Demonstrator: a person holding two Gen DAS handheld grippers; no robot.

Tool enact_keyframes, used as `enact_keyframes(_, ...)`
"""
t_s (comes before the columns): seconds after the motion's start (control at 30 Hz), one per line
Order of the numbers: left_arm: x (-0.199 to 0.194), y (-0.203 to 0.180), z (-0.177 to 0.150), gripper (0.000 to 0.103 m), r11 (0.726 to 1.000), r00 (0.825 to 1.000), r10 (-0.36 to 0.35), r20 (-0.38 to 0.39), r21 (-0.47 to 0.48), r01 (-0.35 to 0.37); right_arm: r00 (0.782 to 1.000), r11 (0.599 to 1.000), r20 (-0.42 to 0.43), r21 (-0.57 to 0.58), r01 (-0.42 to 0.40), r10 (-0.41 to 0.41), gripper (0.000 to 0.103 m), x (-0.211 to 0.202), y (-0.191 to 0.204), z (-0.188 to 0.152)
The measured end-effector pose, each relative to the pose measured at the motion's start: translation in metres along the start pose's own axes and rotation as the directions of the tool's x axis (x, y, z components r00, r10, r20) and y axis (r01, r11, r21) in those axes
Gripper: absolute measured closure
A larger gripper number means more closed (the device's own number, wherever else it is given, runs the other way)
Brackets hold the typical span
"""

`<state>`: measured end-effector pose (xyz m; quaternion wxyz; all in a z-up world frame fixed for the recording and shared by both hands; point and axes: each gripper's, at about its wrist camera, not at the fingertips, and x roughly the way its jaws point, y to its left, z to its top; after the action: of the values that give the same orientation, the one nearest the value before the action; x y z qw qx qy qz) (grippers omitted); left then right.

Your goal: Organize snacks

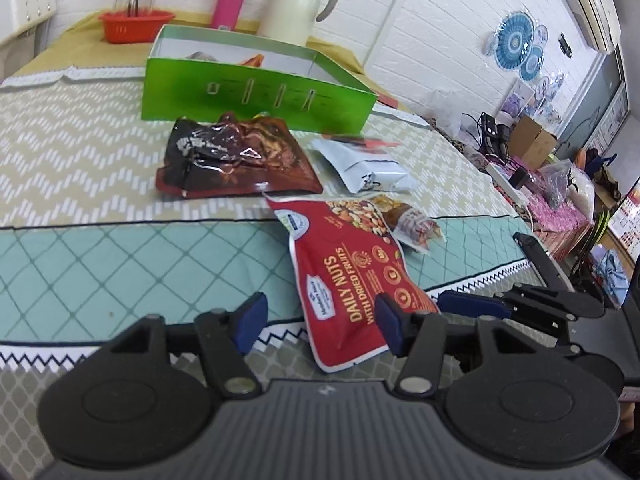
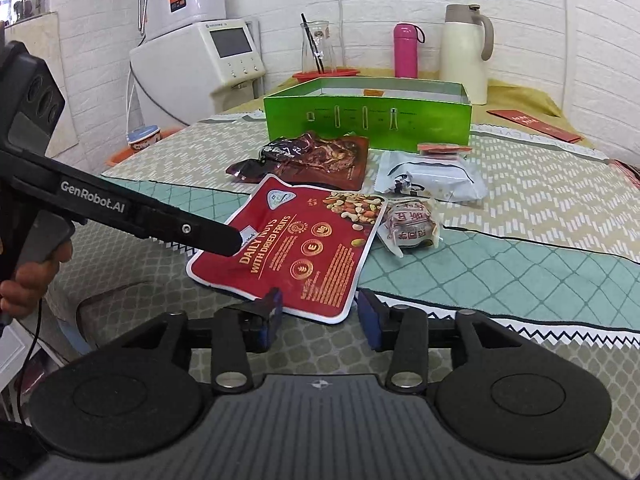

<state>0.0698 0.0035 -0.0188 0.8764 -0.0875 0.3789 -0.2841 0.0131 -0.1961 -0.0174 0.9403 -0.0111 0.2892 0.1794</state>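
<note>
1. Left gripper [image 1: 320, 326], black with blue pads, jaws parted about halfway, nothing pinched. The near end of the flat red "Daily Nuts" foil pouch [image 1: 344, 276] lies between the pads, against the right-hand pad; real contact cannot be told.
2. Right gripper [image 2: 318, 314], same build, jaws wide, pads clear of the pouch, whose near edge lies just ahead of them and partly between.
3. In the right wrist view the left gripper's black finger reaches in from the left, tip over the pouch's left edge; a hand [image 2: 28, 276] holds its grip.
4. Just past the pouch: small clear-wrapped round snack with red print [image 2: 410, 226], touching the pouch's right side.
5. Further ahead: crinkled dark brown snack bag [image 1: 236, 156] to the left, white-grey packet [image 1: 366, 168] to the right, both lying flat on the patterned tablecloth [image 1: 80, 248].
6. Beyond those: open green cardboard box [image 2: 368, 120], some snacks inside, contents mostly hidden.
7. Farthest, near the wall: pink bottle [image 2: 405, 50], cream jug with grey handle [image 2: 464, 60], red-orange bowl [image 1: 136, 26].
</note>
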Motion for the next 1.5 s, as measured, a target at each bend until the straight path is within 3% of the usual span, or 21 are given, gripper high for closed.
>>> enact_keyframes(0.13,0.009,0.001,0.006,0.047,1.0,1.0,-0.012,0.0,-0.013,0.012,1.0,1.0,0.011,0.011,-0.006,0.006,0.012,0.002,-0.002,0.003)
enact_keyframes(0.27,0.013,-0.001,0.011,0.047,1.0,1.0,-0.028,0.002,-0.006,0.028,1.0,0.999,0.003,0.043,-0.024,0.024,0.01,0.012,-0.006,0.008)
enact_keyframes(0.43,0.019,-0.001,0.013,0.074,0.999,1.0,0.013,-0.003,0.049,-0.013,0.999,0.997,0.018,0.07,-0.039,0.038,0.005,0.021,-0.009,0.013)
enact_keyframes(0.83,0.02,0.009,0.014,0.079,1.0,1.0,-0.009,0.0,0.023,0.009,0.998,0.998,0.052,0.052,-0.048,0.045,0.0,0.04,-0.007,0.021)
enact_keyframes(0.9,0.019,0.009,0.014,0.08,1.0,1.0,-0.006,0.001,0.023,0.006,0.997,0.996,0.056,0.065,-0.054,0.051,0.009,0.042,-0.008,0.022)
enact_keyframes(0.93,0.019,0.009,0.013,0.08,1.0,1.0,-0.006,0.001,0.019,0.006,0.995,0.993,0.057,0.081,-0.083,0.078,0.031,0.042,-0.01,0.023)
enact_keyframes(1.07,0.017,0.006,0.011,0.084,1.0,1.0,-0.005,0.005,0.018,0.005,0.994,0.994,0.067,0.063,-0.089,0.085,0.039,0.042,-0.004,0.021)
enact_keyframes(1.23,0.016,0.003,0.008,0.088,1.0,1.0,-0.009,0.01,0.008,0.009,0.994,0.994,0.065,0.062,-0.088,0.084,0.042,0.039,0.0,0.021)
enact_keyframes(1.3,0.015,0.004,0.007,0.088,1.0,1.0,-0.012,0.01,-0.001,0.012,0.995,0.995,0.061,0.059,-0.086,0.083,0.039,0.038,0.001,0.02)
enact_keyframes(1.4,0.013,0.008,0.005,0.087,1.0,1.0,-0.016,0.015,-0.011,0.016,0.996,0.993,0.054,0.083,-0.08,0.076,0.025,0.033,-0.005,0.02)
enact_keyframes(1.5,0.013,0.008,0.005,0.087,1.0,1.0,-0.019,0.017,-0.016,0.019,0.995,0.99,0.054,0.106,-0.088,0.083,0.026,0.027,-0.01,0.017)
